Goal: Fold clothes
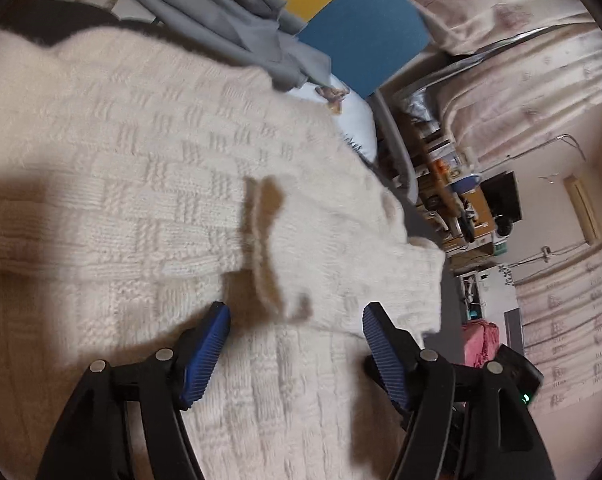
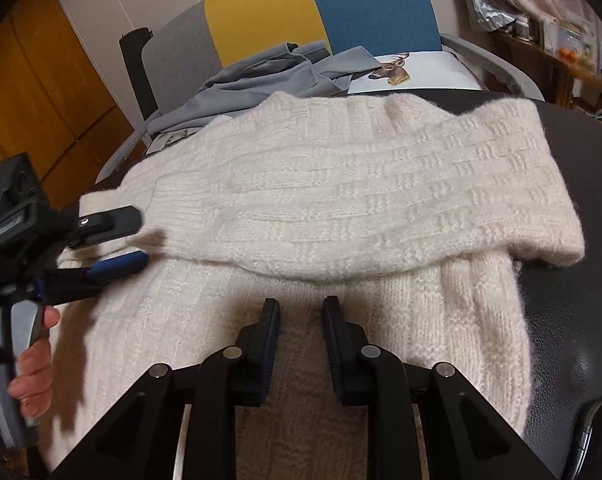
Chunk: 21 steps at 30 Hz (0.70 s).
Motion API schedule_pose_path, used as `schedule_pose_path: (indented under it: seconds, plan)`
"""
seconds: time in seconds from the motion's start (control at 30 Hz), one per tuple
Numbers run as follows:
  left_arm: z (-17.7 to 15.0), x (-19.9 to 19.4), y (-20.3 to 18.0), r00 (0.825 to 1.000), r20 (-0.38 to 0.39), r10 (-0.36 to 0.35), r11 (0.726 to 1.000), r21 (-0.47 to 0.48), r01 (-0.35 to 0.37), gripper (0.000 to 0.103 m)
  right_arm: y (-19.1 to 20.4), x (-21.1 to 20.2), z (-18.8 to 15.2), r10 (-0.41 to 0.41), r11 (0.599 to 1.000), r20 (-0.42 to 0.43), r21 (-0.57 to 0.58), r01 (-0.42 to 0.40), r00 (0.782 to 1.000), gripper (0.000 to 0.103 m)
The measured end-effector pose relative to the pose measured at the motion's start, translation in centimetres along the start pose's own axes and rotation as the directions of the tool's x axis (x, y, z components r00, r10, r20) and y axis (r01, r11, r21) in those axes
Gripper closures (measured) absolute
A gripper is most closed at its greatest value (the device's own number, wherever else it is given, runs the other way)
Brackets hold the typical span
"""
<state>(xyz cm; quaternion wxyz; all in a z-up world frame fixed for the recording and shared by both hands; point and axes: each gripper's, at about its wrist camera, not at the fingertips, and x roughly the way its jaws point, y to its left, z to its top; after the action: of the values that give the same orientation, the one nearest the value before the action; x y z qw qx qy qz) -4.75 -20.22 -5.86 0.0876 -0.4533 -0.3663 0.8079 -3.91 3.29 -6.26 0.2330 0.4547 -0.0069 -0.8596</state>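
Cream basket-weave knit sweater (image 2: 341, 208), fuzzy, folded over itself across a dark glossy table (image 2: 573, 288). Behind it, crumpled grey garment (image 2: 269, 80) and deer-print pillow (image 2: 417, 68) on a yellow-and-blue chair (image 2: 321, 12). Left gripper (image 1: 297, 344) spread wide above the knit, gripping nothing; right gripper (image 2: 301, 340) narrowly parted, empty. Pale curtains (image 1: 541, 92) beyond.

Warm indoor light, moderately bright. Left wrist view motion-blurred; cream sweater (image 1: 149, 168) knit smeared, broad soft shadow across its left part. Right wrist view sharper; dark table (image 2: 573, 320) shows faint sheen. Strong fisheye bending, black vignette in corners.
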Motion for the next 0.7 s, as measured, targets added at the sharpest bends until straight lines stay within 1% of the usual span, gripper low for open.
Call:
schedule_pose_path:
  seconds: [0.03,0.07,0.1,0.13,0.17,0.2,0.23,0.27,0.3,0.37,0.4,0.43,0.5,0.53,0.6,0.67,0.7]
  plan:
    - [0.3,0.2,-0.4,1.0,0.02,0.021,1.0,0.007,-0.021,0.034,0.0,0.0,0.0,0.001,1.0,0.002,0.002,-0.001,1.0,0.081]
    - [0.5,0.6,-0.9,0.999,0.02,0.045,0.999,0.02,-0.045,0.035,0.0,0.0,-0.1,0.001,1.0,0.004,0.003,-0.001,1.0,0.081]
    - [0.7,1.1,-1.3,0.997,0.017,0.069,0.997,0.033,-0.07,0.039,0.0,0.0,-0.1,0.002,1.0,0.005,0.005,-0.002,1.0,0.081]
    - [0.8,1.6,-1.7,0.996,0.01,0.091,0.995,0.052,-0.091,0.052,0.0,0.0,-0.2,0.002,1.0,0.007,0.007,-0.002,1.0,0.081]
    - [0.9,2.3,-2.4,0.992,-0.002,0.124,0.988,0.09,-0.123,0.065,0.0,0.0,-0.2,0.003,1.0,0.009,0.008,-0.003,1.0,0.081]
    - [1.0,2.7,-2.6,0.99,-0.016,0.142,0.983,0.121,-0.139,0.1,-0.1,0.0,-0.2,0.003,1.0,0.009,0.01,-0.003,1.0,0.081]
    - [0.9,3.1,-3.0,0.989,-0.035,0.144,0.98,0.143,-0.137,0.097,-0.2,-0.1,-0.2,0.009,1.0,0.01,0.015,-0.009,1.0,0.081]
    - [0.9,3.3,-3.3,0.99,-0.042,0.134,0.98,0.157,-0.126,0.097,-0.5,-0.1,-0.2,0.025,0.999,0.012,0.031,-0.025,1.0,0.081]
    - [0.9,3.0,-3.9,0.993,-0.04,0.115,0.978,0.178,-0.106,0.097,-0.8,-0.3,-0.2,0.04,0.998,0.015,0.048,-0.041,0.999,0.081]
    - [1.5,1.2,-5.1,0.997,-0.01,0.072,0.975,0.211,-0.069,0.097,-1.6,-1.0,-0.1,0.091,0.993,0.032,0.078,-0.093,0.995,0.082]
    - [1.8,0.3,-5.7,0.999,0.006,0.05,0.973,0.227,-0.05,0.098,-1.9,-1.4,0.0,0.114,0.99,0.044,0.083,-0.117,0.993,0.088]
    - [2.1,-0.7,-6.3,0.999,0.021,0.028,0.969,0.244,-0.032,0.098,-2.1,-1.8,0.1,0.104,0.992,0.051,0.063,-0.108,0.993,0.093]
    - [3.5,-2.6,-7.2,0.998,0.065,0.004,0.967,0.256,-0.02,0.098,-2.5,-2.2,0.5,0.088,0.995,0.056,0.048,-0.091,0.995,0.094]
    - [4.3,-3.5,-7.6,0.997,0.082,-0.008,0.966,0.26,-0.013,0.098,-3.2,-2.2,0.7,0.09,0.993,0.057,0.072,-0.094,0.994,0.095]
    - [5.3,-4.6,-8.0,0.994,0.105,-0.009,0.961,0.275,-0.021,0.098,-4.4,-2.0,1.0,0.079,0.99,0.059,0.11,-0.085,0.995,0.097]
    - [6.1,-5.2,-7.9,0.993,0.117,-0.001,0.958,0.285,-0.032,0.098,-5.4,-1.5,1.4,0.017,0.993,0.05,0.116,-0.023,0.999,0.098]
    - [6.4,-5.7,-7.5,0.992,0.126,-0.002,0.96,0.277,-0.033,0.098,-6.0,-1.4,1.6,0.005,0.991,0.046,0.13,-0.011,0.999,0.098]
